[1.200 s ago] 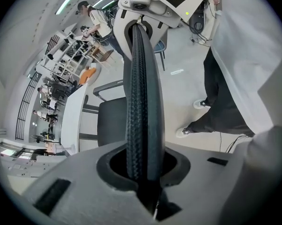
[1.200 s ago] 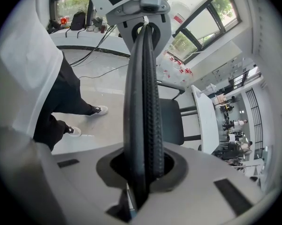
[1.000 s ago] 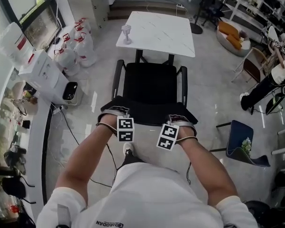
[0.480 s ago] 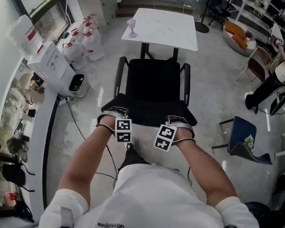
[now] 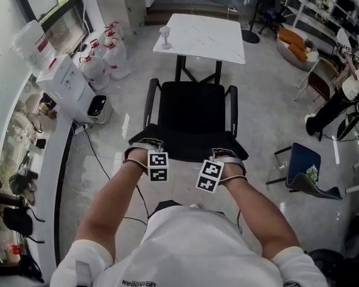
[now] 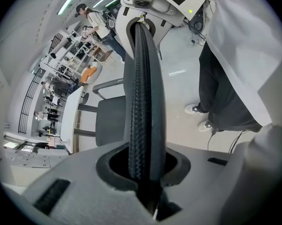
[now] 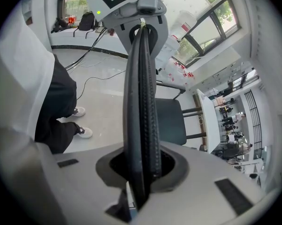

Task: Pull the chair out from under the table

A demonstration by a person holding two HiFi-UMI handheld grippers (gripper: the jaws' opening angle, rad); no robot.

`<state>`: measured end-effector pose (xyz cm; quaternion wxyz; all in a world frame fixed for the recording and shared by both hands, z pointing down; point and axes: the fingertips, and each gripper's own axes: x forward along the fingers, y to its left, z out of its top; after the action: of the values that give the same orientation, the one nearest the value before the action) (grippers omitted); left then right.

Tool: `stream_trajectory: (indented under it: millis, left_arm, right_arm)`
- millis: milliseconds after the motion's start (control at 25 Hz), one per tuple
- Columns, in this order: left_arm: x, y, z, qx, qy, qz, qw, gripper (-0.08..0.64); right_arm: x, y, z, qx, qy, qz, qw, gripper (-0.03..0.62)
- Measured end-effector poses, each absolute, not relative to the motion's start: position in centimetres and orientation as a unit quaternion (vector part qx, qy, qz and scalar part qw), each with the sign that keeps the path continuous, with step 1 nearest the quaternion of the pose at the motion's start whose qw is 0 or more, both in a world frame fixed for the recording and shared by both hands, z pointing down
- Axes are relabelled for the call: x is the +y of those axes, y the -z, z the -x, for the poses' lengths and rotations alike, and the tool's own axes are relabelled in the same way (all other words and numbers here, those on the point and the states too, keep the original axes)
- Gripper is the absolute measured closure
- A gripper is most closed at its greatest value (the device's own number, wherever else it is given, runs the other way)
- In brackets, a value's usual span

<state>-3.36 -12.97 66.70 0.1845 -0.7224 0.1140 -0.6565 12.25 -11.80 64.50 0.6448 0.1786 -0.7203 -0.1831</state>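
A black armchair (image 5: 191,106) stands in front of the white marble-top table (image 5: 203,37), its seat out from under the top. The top edge of its backrest (image 5: 188,142) is nearest me. My left gripper (image 5: 144,150) is shut on the left end of that edge and my right gripper (image 5: 227,157) on the right end. In the left gripper view the black woven backrest edge (image 6: 143,102) runs up between the left gripper (image 6: 143,172) jaws. In the right gripper view the backrest edge (image 7: 141,93) sits in the right gripper (image 7: 141,170), whose jaws have just been closing slightly on it.
A stemmed glass (image 5: 165,36) stands on the table's left corner. White boxes (image 5: 63,85) and water jugs (image 5: 104,58) line the left wall, with a cable (image 5: 95,160) on the floor. A blue chair (image 5: 304,172) and a seated person (image 5: 337,103) are at the right.
The chair has slid toward me, away from the table, and more of the table's legs shows beyond the seat. Both grippers came back with the backrest.
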Motion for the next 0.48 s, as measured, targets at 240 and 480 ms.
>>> stream_trajectory:
  millis: [240,480]
  left_arm:
    - [-10.7,-67.0,4.1,0.107,0.654,0.724,0.188,0.482]
    - [-8.8,-67.0,4.2,0.097,0.653,0.727,0.188,0.48]
  right_arm:
    - [-9.0,-64.9,-11.5,-0.718,0.166,-0.187,0.649,0.531]
    - [-6.9,-64.8,-11.4,-0.717,0.164,-0.195,0.649,0.532]
